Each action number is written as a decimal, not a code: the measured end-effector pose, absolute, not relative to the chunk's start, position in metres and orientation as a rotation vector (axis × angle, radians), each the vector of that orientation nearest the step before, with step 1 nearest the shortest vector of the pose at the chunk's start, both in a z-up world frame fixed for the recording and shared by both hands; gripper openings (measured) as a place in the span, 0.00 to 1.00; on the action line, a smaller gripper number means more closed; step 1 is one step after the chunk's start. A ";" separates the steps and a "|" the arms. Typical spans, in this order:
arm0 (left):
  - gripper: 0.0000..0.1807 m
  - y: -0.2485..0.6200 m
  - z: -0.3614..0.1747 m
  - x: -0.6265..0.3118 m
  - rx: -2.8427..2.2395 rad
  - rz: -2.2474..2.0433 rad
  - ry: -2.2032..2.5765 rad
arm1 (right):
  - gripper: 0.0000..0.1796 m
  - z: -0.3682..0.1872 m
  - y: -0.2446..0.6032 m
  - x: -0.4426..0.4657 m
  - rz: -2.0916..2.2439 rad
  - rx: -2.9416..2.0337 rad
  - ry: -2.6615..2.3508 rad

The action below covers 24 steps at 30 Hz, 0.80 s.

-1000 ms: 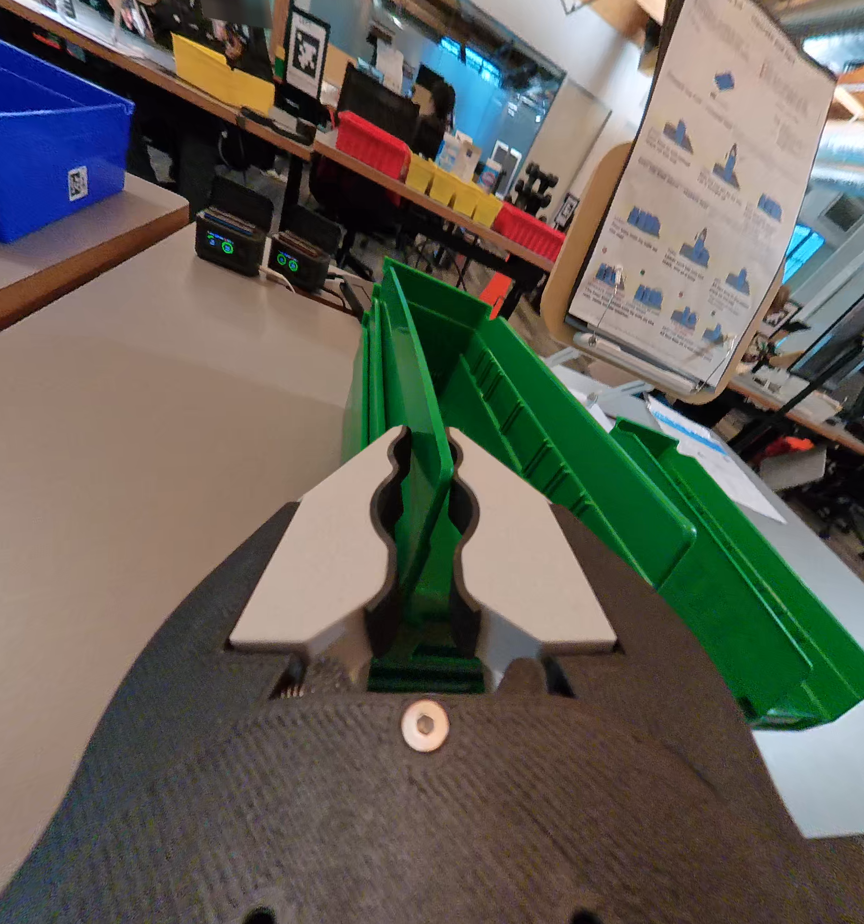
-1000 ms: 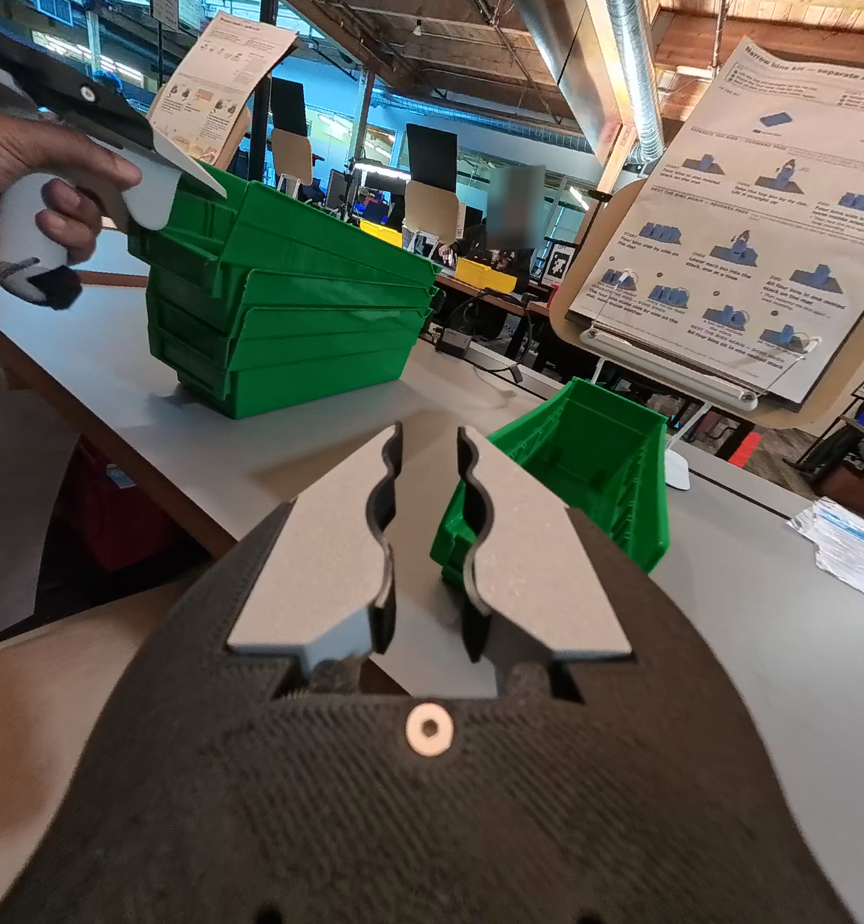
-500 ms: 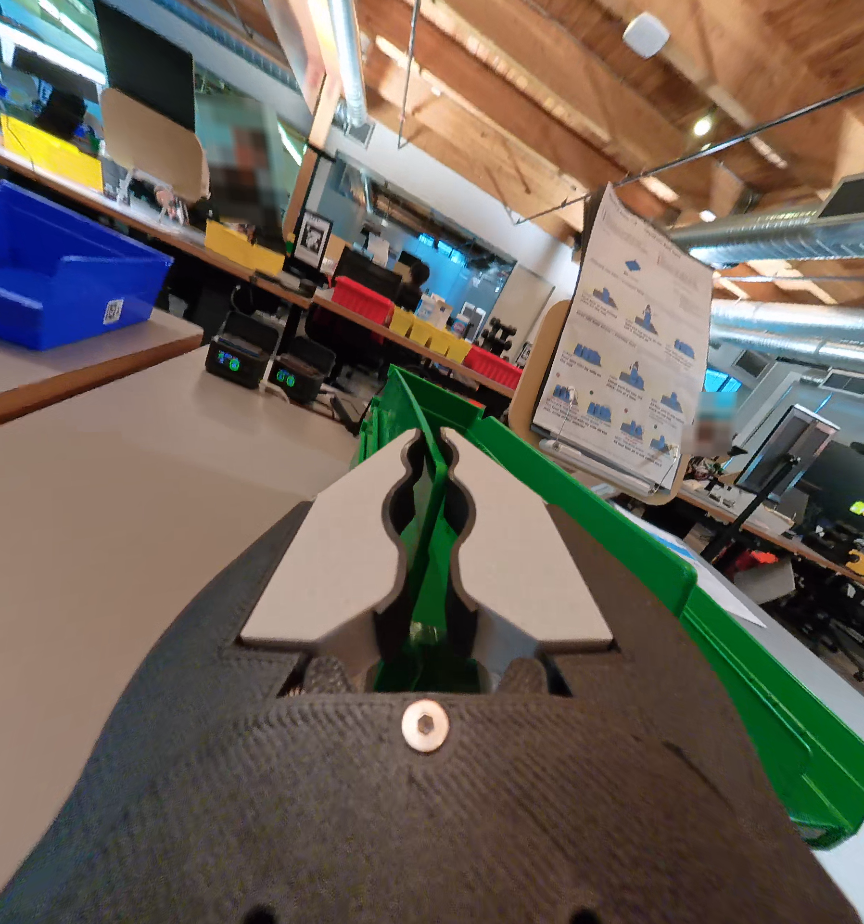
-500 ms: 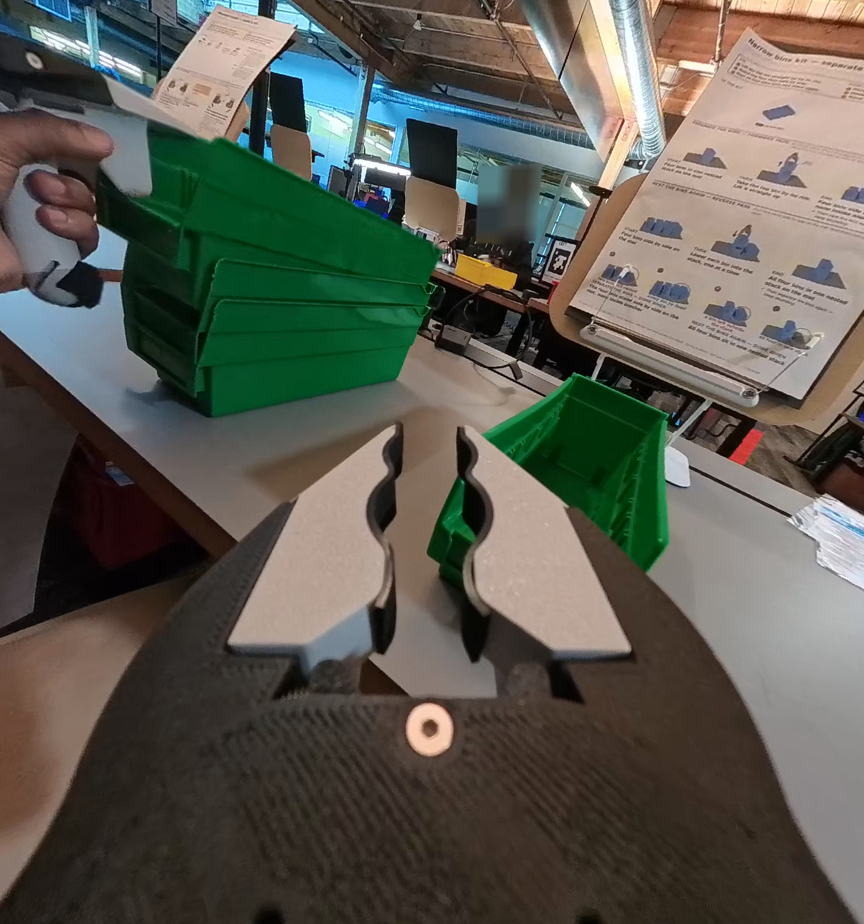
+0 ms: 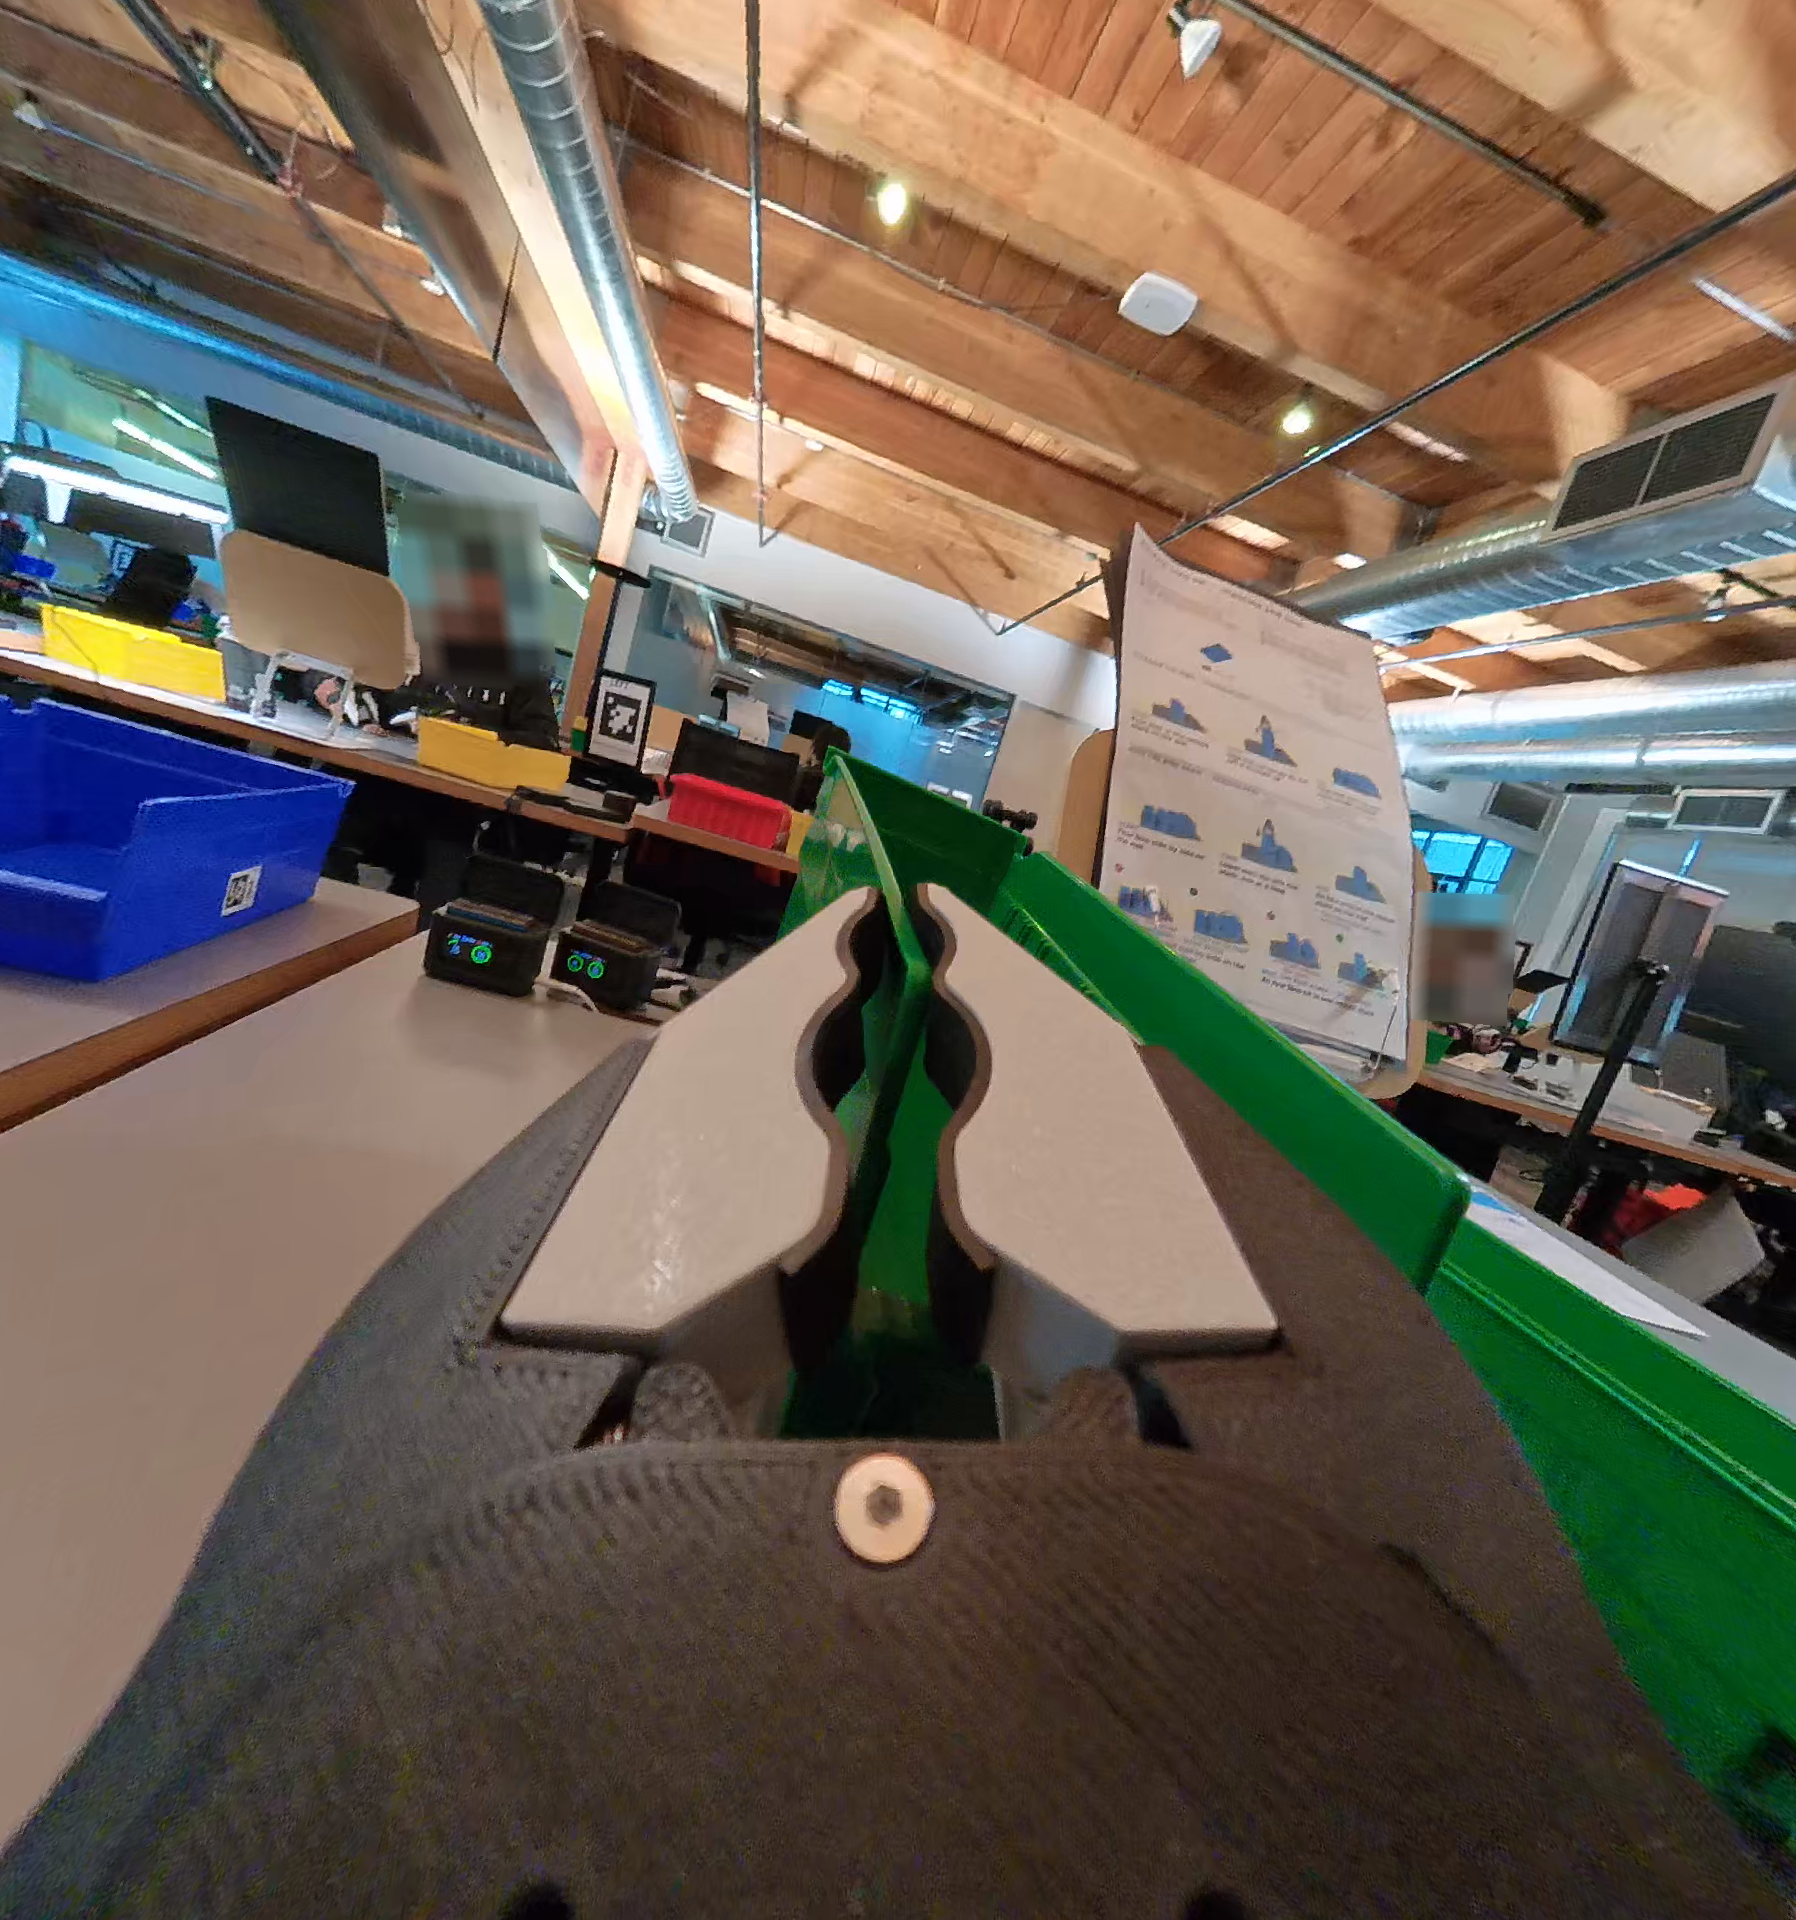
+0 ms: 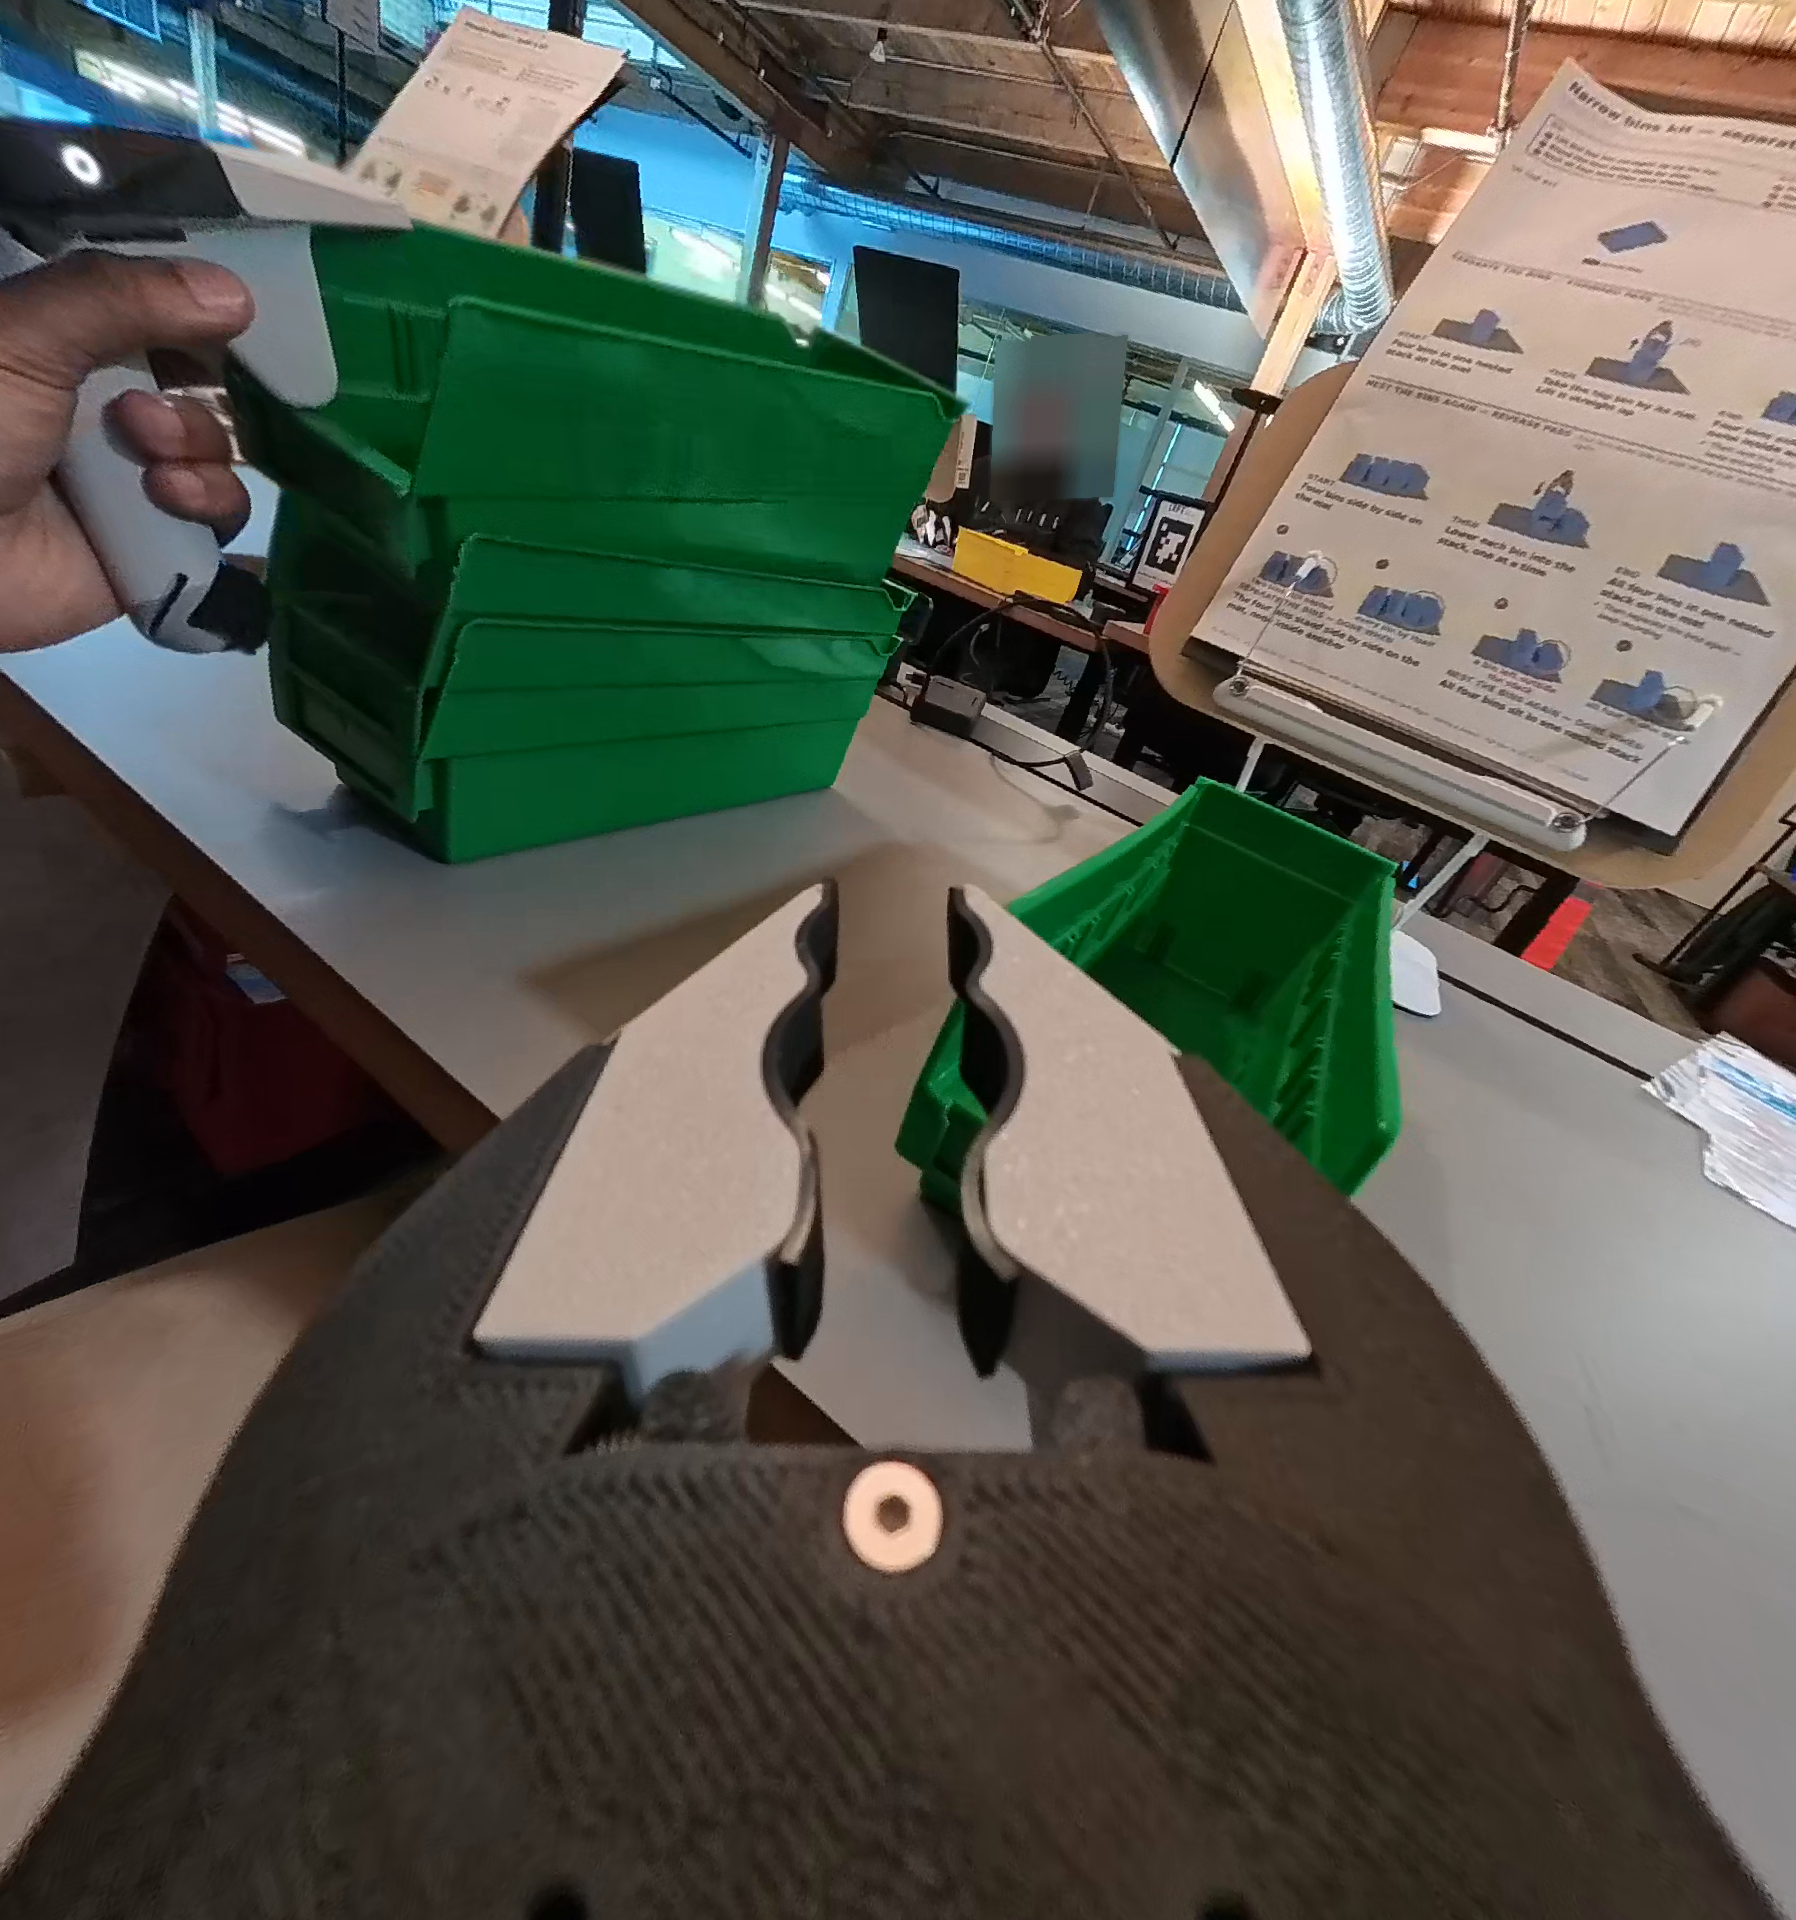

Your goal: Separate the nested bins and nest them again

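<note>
A stack of nested green bins [image 6: 645,717] stands on the grey table [image 6: 561,914] at the left of the right wrist view. My left gripper [image 5: 899,904] is shut on the near wall of the top green bin [image 5: 1226,1049] and holds it lifted and tilted; it also shows in the right wrist view [image 6: 281,270], held by a hand, with that bin [image 6: 665,416] above the stack. A single green bin [image 6: 1237,987] lies on the table just beyond my right gripper [image 6: 892,906], which is open and empty above the table's near edge.
An instruction sheet on a board [image 6: 1559,447] stands behind the single bin. Papers [image 6: 1767,1132] lie at the right. A blue bin [image 5: 94,831] sits on a neighbouring table to the left. Two small black devices [image 5: 541,945] stand at the table's far edge.
My left gripper has lifted the top green bin up off the stack and tilted it. My right gripper has stayed open in about the same place.
</note>
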<state>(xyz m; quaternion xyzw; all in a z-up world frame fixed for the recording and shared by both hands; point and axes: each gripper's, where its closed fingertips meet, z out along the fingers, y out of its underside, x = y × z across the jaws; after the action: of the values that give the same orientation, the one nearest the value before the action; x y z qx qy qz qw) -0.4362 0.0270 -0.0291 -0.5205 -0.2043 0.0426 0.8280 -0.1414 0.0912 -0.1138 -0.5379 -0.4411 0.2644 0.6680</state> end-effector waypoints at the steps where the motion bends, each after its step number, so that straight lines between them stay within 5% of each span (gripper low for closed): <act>1: 0.00 0.028 -0.031 -0.437 -1.113 0.089 -0.440 | 0.11 -0.113 0.091 -0.141 0.596 -1.213 -0.993; 24: 0.01 0.033 -0.055 -0.440 -1.193 0.070 -0.518 | 0.11 -0.114 0.093 -0.140 0.583 -1.213 -0.996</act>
<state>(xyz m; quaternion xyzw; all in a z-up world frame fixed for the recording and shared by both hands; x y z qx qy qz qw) -0.4400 0.0327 -0.0552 -0.5554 -0.2413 0.0328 0.7952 -0.1404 0.0928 -0.1144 -0.5381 -0.4417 0.2588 0.6697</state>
